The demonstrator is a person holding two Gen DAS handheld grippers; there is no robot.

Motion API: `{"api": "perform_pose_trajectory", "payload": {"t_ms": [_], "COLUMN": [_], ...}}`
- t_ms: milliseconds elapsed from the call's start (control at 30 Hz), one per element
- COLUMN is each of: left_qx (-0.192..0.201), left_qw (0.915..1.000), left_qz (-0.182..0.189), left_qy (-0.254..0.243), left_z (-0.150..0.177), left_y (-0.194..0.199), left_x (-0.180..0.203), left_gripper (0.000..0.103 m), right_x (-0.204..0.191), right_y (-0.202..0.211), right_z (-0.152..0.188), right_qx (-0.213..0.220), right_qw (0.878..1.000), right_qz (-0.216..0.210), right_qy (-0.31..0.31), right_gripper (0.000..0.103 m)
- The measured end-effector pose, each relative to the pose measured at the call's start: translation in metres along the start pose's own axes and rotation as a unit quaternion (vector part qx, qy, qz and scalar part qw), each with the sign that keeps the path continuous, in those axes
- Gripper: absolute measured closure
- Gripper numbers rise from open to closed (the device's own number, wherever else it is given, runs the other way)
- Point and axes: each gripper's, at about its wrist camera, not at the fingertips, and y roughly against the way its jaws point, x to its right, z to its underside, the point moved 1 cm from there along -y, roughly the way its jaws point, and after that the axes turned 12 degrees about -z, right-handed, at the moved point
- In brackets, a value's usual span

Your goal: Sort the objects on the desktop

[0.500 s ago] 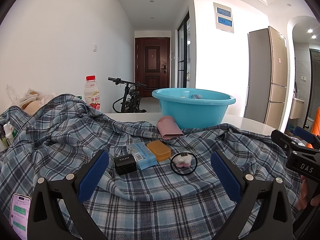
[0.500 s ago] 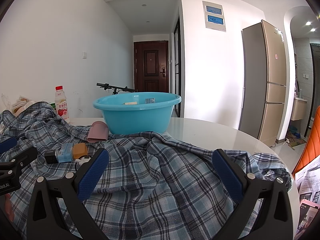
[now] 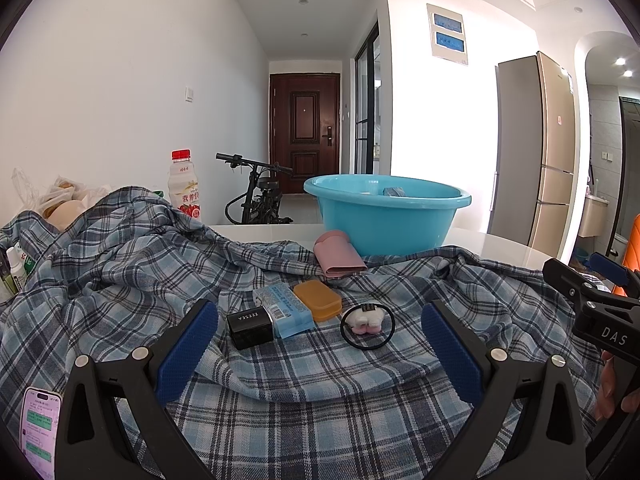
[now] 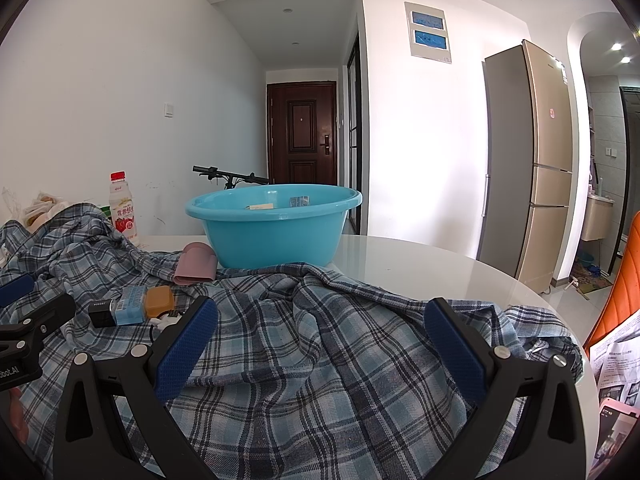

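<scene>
Left tool (image 3: 320, 340): fingers spread wide apart, holding nothing, low over the plaid cloth (image 3: 280, 400) and facing the small items.
Right tool (image 4: 320, 344): fingers likewise wide apart and empty, over a bare stretch of cloth to the right of the items.
Black box (image 3: 250, 327): on the cloth, touching the light blue packet (image 3: 285, 310).
Orange case (image 3: 318, 300): just beside the packet's right end.
Hair tie (image 3: 368, 326): black ring with a white-pink charm, right of the case, apart from it.
Pink pouch (image 3: 338, 258): against the front of the basin.
Blue basin (image 3: 384, 216): on the white desk (image 4: 420, 272) behind the cloth, a few small items inside.
Drink bottle (image 3: 184, 190): upright, far left.
Phone (image 3: 40, 428): lower left, screen lit.
</scene>
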Motion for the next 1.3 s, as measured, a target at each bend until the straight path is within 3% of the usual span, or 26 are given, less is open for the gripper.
{"api": "perform_pose_trajectory", "payload": {"t_ms": [900,1300], "left_qx": [-0.003,-0.024], "left_qw": [1.0000,0.9997], "left_qz": [0.000,-0.009], "left_qy": [0.000,0.000], "left_z": [0.0001,0.0035], "left_y": [0.0001,-0.0071], "left_x": [0.0000,-0.0002], "left_gripper": [0.000,0.000], "right_x": [0.0005,0.0006], "right_y": [0.0003,-0.0009], "right_z": [-0.0006,-0.0002], "right_qx": [0.000,-0.001], "right_qw": [1.000,1.000], "right_qz": [0.000,0.000], "right_qy": [0.000,0.000], "right_gripper": [0.000,0.000]}}
